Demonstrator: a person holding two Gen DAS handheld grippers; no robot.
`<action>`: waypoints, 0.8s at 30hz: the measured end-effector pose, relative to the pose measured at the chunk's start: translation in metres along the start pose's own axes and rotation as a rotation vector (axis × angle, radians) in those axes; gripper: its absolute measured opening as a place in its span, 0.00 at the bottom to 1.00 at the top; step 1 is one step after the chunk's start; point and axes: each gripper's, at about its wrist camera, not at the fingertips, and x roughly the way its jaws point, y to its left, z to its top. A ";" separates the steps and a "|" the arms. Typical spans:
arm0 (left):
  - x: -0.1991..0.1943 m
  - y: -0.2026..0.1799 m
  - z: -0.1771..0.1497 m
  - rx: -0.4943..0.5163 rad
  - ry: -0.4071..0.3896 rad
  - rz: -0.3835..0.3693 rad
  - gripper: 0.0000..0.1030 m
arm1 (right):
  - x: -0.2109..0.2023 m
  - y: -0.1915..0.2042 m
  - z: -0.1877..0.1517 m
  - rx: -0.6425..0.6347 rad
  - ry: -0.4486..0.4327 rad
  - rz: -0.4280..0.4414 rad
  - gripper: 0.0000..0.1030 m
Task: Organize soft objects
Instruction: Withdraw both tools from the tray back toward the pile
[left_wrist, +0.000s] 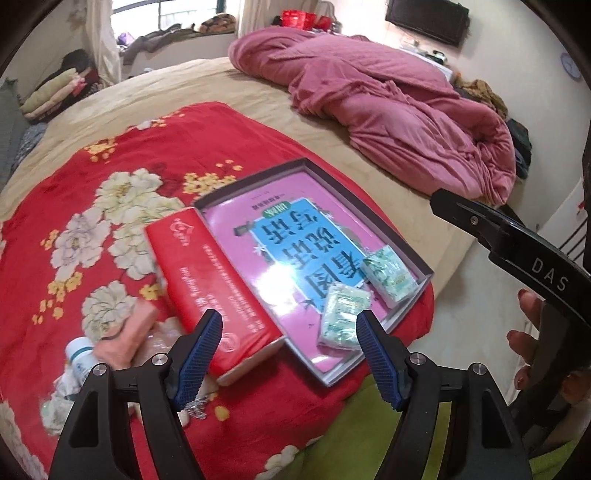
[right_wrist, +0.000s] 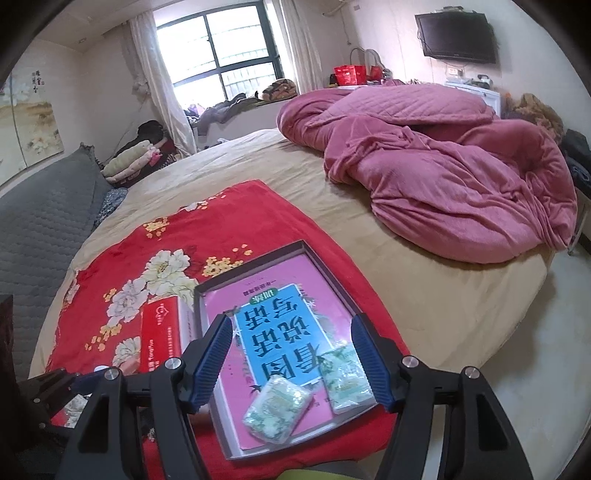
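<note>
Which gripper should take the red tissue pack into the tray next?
Left, probably. The red tissue pack lies just ahead of the open left gripper, outside the tray. The open right gripper faces the tray, with the pack off to its side.

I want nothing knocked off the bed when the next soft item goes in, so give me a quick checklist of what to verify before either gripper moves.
1. Left gripper open and holding nothing: ok.
2. Right gripper open and holding nothing: ok.
3. Shallow box lies flat on the red floral blanket: ok.
4. Two green tissue packs already inside the box, on the pink book: ok.
5. Red tissue pack in the box: not ok, it lies beside it on the blanket.
6. Pink cloth free to lift: cannot tell, blurred among clutter.
</note>
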 end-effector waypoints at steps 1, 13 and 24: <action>-0.003 0.003 -0.001 -0.004 -0.006 0.002 0.74 | -0.002 0.003 0.001 -0.005 -0.003 0.002 0.65; -0.054 0.048 -0.011 -0.096 -0.097 0.022 0.74 | -0.027 0.050 0.002 -0.073 -0.023 0.035 0.68; -0.098 0.108 -0.038 -0.201 -0.140 0.081 0.74 | -0.044 0.103 -0.003 -0.143 -0.033 0.099 0.68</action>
